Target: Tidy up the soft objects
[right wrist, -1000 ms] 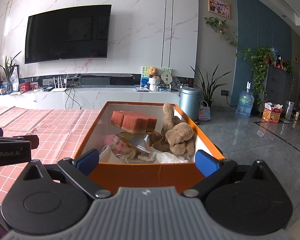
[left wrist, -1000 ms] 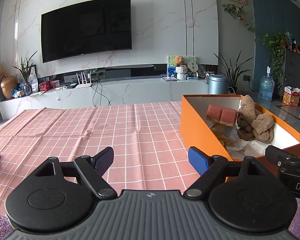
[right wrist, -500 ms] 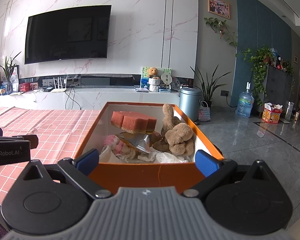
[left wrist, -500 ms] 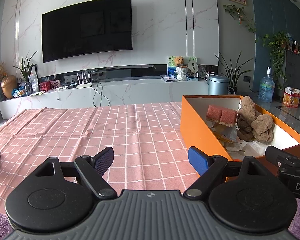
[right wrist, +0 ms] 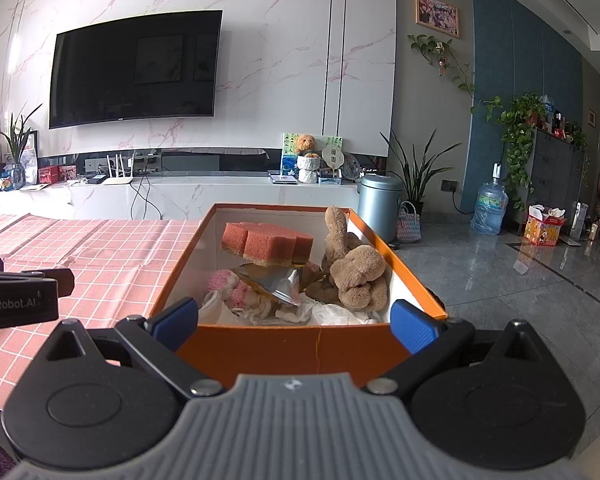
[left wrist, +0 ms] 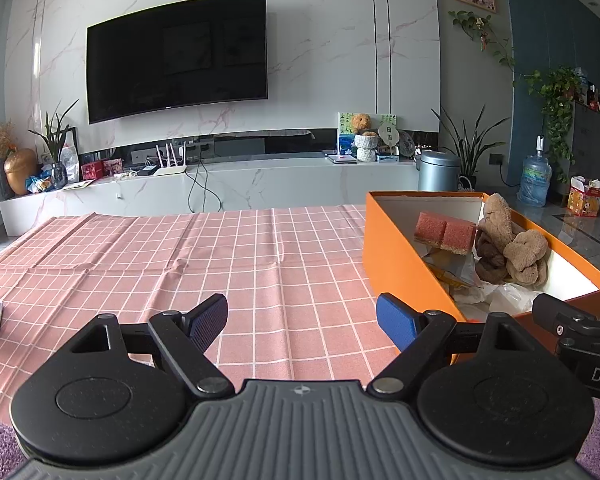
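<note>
Fingers of both tools stand spread wide and hold nothing. The right tool [right wrist: 294, 322] hangs just before the near short wall of the orange box [right wrist: 292, 346], its two pads level with the box corners. The left tool [left wrist: 302, 318] hovers over the bare pink checked tabletop [left wrist: 180, 264], with the box at its 2 o'clock.

All the soft things lie inside the box: the pink sponge [right wrist: 266, 244] at 12 o'clock from the right tool, the brown plush toy [right wrist: 354, 268] at 1 o'clock, a pink knitted piece [right wrist: 236, 290] at 11 o'clock, and crumpled white plastic [right wrist: 324, 314] nearest.

I judge the risks so: the box sits at the right edge of the tabletop, so a push on its wall can slide it off to the floor. The sponge rests tilted on a foil packet [right wrist: 274, 284] and may tumble. A deep reach may pinch the plastic together with a toy.
</note>
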`<state>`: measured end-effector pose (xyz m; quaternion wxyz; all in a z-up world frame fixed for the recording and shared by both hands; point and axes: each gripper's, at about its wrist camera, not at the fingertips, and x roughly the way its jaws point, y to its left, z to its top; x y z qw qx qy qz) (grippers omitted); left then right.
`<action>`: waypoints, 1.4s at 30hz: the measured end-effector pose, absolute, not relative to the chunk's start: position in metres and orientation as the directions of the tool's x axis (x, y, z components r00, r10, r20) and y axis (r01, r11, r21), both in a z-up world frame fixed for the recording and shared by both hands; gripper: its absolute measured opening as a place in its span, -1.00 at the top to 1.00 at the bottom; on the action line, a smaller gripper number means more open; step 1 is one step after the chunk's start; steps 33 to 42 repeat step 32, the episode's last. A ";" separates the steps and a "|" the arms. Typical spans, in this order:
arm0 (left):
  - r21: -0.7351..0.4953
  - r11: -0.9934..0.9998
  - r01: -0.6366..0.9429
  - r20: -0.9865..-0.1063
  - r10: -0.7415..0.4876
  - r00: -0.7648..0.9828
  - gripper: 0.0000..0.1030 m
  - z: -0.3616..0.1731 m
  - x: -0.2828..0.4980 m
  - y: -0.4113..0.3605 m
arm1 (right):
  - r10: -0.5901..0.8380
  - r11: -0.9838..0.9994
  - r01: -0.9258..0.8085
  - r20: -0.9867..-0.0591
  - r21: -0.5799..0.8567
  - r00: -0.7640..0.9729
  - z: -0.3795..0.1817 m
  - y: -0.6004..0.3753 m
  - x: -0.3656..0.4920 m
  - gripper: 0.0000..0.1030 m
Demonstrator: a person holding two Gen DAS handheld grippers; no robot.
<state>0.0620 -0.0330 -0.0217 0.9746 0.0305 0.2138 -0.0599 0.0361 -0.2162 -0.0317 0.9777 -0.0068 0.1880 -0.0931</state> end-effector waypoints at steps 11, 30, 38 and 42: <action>0.031 0.991 0.129 -0.420 -0.104 0.902 -0.92 -0.020 0.059 -0.033 | -0.184 0.983 0.179 -0.367 -0.048 0.912 -0.031 -0.217 0.035 -0.95; 0.045 0.990 0.136 -0.403 -0.106 0.909 -0.92 -0.019 0.055 -0.036 | -0.184 0.983 0.180 -0.366 -0.046 0.912 -0.029 -0.215 0.032 -0.95; 0.046 0.989 0.138 -0.401 -0.108 0.910 -0.92 -0.019 0.055 -0.037 | -0.185 0.982 0.181 -0.367 -0.047 0.912 -0.029 -0.215 0.032 -0.95; 0.046 0.989 0.138 -0.401 -0.108 0.910 -0.92 -0.019 0.055 -0.037 | -0.185 0.982 0.181 -0.367 -0.047 0.912 -0.029 -0.215 0.032 -0.95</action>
